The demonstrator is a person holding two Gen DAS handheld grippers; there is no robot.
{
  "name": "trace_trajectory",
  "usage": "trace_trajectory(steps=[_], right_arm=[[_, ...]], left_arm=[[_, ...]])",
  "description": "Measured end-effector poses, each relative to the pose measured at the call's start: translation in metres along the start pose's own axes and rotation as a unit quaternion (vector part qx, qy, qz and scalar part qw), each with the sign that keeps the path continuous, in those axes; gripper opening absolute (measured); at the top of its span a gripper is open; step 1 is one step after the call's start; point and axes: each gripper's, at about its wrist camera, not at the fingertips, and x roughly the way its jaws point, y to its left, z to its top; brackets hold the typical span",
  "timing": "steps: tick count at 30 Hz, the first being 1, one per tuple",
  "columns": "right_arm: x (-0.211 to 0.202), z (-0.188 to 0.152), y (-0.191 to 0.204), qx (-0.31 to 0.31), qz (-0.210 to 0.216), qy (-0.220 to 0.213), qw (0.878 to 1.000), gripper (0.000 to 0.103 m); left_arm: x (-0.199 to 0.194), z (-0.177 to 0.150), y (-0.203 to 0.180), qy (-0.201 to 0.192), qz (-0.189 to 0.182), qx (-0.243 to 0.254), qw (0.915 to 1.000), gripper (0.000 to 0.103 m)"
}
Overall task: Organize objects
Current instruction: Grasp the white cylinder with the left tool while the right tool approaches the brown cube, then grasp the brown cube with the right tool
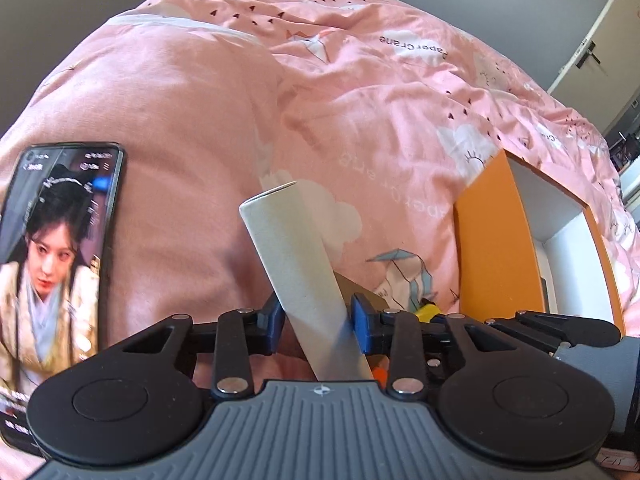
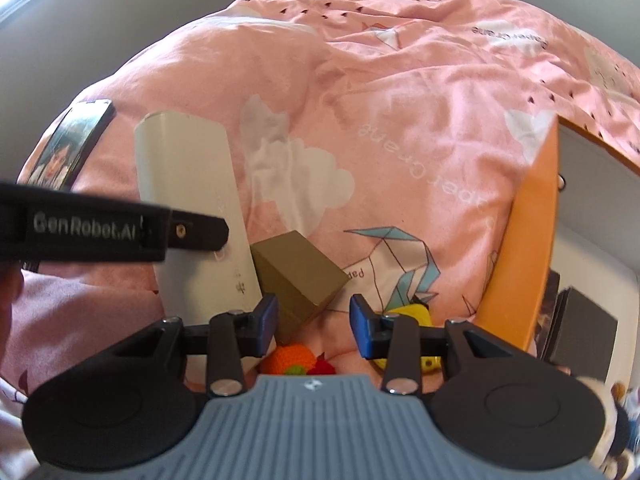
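**Two hand-held grippers over a pink bed, one at a pale tube, one above a brown box**

Left wrist view, from left to right. A phone (image 1: 60,256) lies face up on the pink duvet (image 1: 192,112) with its screen lit. The left gripper (image 1: 318,322) points down at the bed, and a pale cardboard tube (image 1: 296,272) stands tilted between its blue pads (image 1: 362,320), its open end leaning up and to the left. The jaws are narrowed around the tube; the left pad sits against its wall, but whether the right pad presses on it cannot be told. A brown box (image 1: 362,292) shows just behind the tube. An orange storage box (image 1: 492,252) with a white inside stands at the right, on the bed.

Right wrist view, from left to right. The phone (image 2: 72,148) lies far left on the duvet (image 2: 400,80). A black arm of the other gripper, lettered GenRobot.AI (image 2: 86,232), crosses in front of the tube (image 2: 192,200), its tip against the tube's wall. The brown box (image 2: 298,276) rests just right of the tube's foot. The right gripper (image 2: 314,326) hangs above it, jaws partly spread with nothing pinched. Below lie an orange knitted toy (image 2: 290,358) and a yellow object (image 2: 414,316). The orange storage box (image 2: 520,248) holds a dark item (image 2: 580,336).
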Motion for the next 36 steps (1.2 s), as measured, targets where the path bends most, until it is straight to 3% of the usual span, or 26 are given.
trace_trajectory(steps=[3, 7, 9, 10, 11, 20, 29, 33, 36], right_arm=[[0.008, 0.006, -0.002, 0.005, 0.009, 0.013, 1.0, 0.041], [0.022, 0.015, -0.01, 0.065, 0.032, 0.033, 0.997, 0.044], [0.029, 0.018, -0.014, 0.096, 0.041, 0.043, 0.994, 0.051], [0.032, 0.019, -0.018, 0.122, 0.046, 0.047, 0.99, 0.062], [0.034, 0.021, -0.022, 0.148, 0.053, 0.049, 0.986, 0.065], [0.054, 0.017, -0.042, 0.277, 0.096, 0.081, 0.952, 0.067], [0.073, 0.015, -0.05, 0.339, 0.095, 0.075, 0.933, 0.074], [0.08, 0.017, -0.048, 0.336, 0.084, 0.078, 0.935, 0.073], [0.075, 0.018, -0.044, 0.311, 0.075, 0.076, 0.944, 0.072]], left_arm=[[0.0, 0.006, 0.01, 0.003, 0.004, -0.007, 1.0, 0.04], [0.004, 0.01, 0.013, 0.005, 0.005, -0.005, 1.0, 0.04], [0.008, 0.01, 0.014, 0.004, 0.006, -0.004, 1.0, 0.04], [0.01, 0.01, 0.015, 0.003, 0.005, -0.003, 1.0, 0.04], [0.011, 0.011, 0.016, 0.003, 0.002, -0.003, 1.0, 0.04], [0.019, 0.017, 0.024, -0.001, -0.012, -0.02, 0.9997, 0.039], [0.026, 0.019, 0.023, -0.009, -0.008, -0.016, 0.9998, 0.036], [0.029, 0.018, 0.024, -0.01, -0.011, -0.017, 0.9998, 0.036], [0.03, 0.017, 0.023, -0.01, -0.012, -0.014, 0.9998, 0.036]])
